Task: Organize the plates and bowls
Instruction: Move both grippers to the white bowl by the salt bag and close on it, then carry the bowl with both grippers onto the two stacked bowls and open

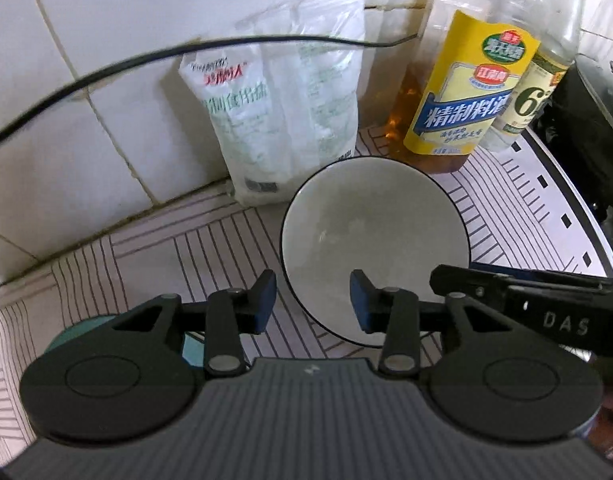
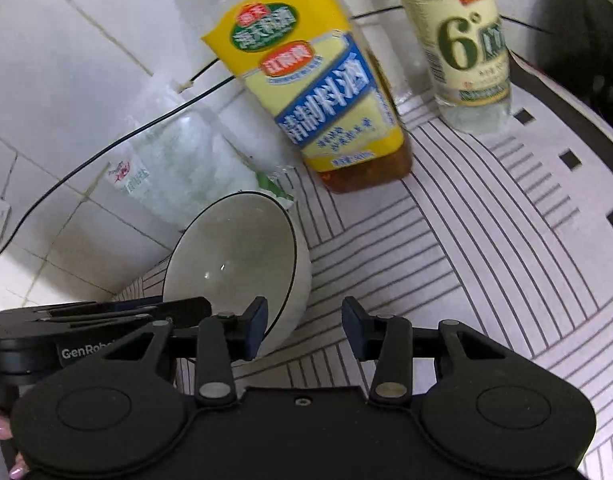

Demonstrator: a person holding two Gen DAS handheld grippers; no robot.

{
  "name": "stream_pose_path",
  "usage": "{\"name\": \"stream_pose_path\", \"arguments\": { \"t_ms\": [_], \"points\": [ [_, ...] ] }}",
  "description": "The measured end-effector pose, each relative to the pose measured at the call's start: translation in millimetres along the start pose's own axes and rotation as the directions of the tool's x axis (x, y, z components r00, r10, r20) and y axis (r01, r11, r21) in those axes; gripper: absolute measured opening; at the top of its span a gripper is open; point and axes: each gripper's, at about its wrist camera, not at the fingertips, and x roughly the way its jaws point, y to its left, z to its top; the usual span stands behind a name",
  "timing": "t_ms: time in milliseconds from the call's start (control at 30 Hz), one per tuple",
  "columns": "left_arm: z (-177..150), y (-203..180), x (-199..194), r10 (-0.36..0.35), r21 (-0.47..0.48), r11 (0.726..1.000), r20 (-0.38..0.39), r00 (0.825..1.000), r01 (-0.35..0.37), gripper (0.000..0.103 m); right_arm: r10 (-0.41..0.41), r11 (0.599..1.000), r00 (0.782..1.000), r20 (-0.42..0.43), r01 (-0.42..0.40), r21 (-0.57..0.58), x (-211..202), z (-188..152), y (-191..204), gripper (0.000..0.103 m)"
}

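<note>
A white bowl (image 1: 370, 240) with a thin black rim sits on a striped mat (image 1: 166, 248) near the tiled wall. My left gripper (image 1: 313, 304) is open over the bowl's near rim, one finger outside and one inside, with neither pad touching it. In the right wrist view the same bowl (image 2: 234, 256) lies to the lower left. My right gripper (image 2: 304, 328) is open astride its side wall, and bare mat shows between the wall and the outer finger. Each gripper's fingers show in the other view, the right (image 1: 450, 280) and the left (image 2: 178, 306).
A white bag (image 1: 290, 112) leans on the wall behind the bowl. A yellow-labelled bottle (image 1: 466, 96) and a clear bottle (image 1: 534, 96) stand at the back right beside a black pot (image 1: 590, 120). A black cable (image 1: 86, 76) crosses the tiles. A teal round thing (image 1: 82, 332) is mostly hidden under my left gripper.
</note>
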Motion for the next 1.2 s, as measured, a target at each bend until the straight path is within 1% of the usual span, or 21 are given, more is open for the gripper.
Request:
{"name": "stream_pose_path", "arguments": {
  "t_ms": [133, 200, 233, 300, 367, 500, 633, 867, 1033, 1100, 1200],
  "points": [
    [-2, -2, 2, -0.002, 0.017, 1.0, 0.003, 1.0, 0.002, 0.037, 0.017, 0.999, 1.0, 0.002, -0.017, 0.039, 4, 2, -7, 0.046],
    [-3, -1, 4, -0.007, 0.001, 1.0, 0.002, 1.0, 0.007, 0.029, 0.01, 1.0, 1.0, 0.006, -0.01, 0.027, 5, 2, -5, 0.042],
    [-4, 0, 4, -0.012, -0.01, 1.0, 0.004, 1.0, 0.012, 0.028, 0.007, 1.0, 1.0, 0.007, -0.008, 0.02, 6, 2, -3, 0.037],
    [-4, 2, 2, -0.038, -0.023, 0.999, 0.015, 0.999, 0.038, 0.025, 0.008, 1.0, 1.0, 0.003, -0.008, 0.0, 7, 3, 1, 0.016],
    [-3, 3, 0, -0.048, -0.032, 0.998, 0.012, 0.999, 0.048, 0.018, -0.02, 0.999, 1.0, 0.0, 0.02, -0.038, 9, 3, 5, 0.017],
    [-4, 1, -4, -0.045, -0.043, 0.998, -0.007, 0.999, 0.045, 0.016, -0.038, 0.998, 0.999, -0.02, 0.037, -0.056, 7, 3, 6, 0.015],
    [-8, -5, -17, -0.037, -0.045, 0.998, -0.002, 0.999, 0.037, 0.016, -0.023, 0.997, 1.0, -0.013, 0.022, -0.071, -8, 0, 7, 0.015],
    [-21, -23, -56, -0.012, -0.064, 0.998, 0.005, 1.0, 0.012, 0.016, 0.004, 0.993, 1.0, 0.001, -0.004, -0.117, -53, -9, 15, 0.016],
    [-34, -37, -91, 0.005, -0.095, 0.995, 0.017, 1.0, -0.003, 0.016, 0.015, 0.991, 0.999, -0.033, -0.019, -0.129, -88, -12, 24, 0.016],
    [-39, -43, -104, 0.009, -0.11, 0.994, 0.025, 1.0, -0.006, 0.016, 0.025, 0.991, 0.999, -0.029, -0.028, -0.134, -103, -14, 27, 0.016],
    [-49, -49, -124, 0.006, -0.138, 0.99, 0.041, 0.999, 0.0, 0.016, 0.028, 0.983, 0.999, -0.017, -0.03, -0.181, -124, -21, 33, 0.017]
  ]
}}
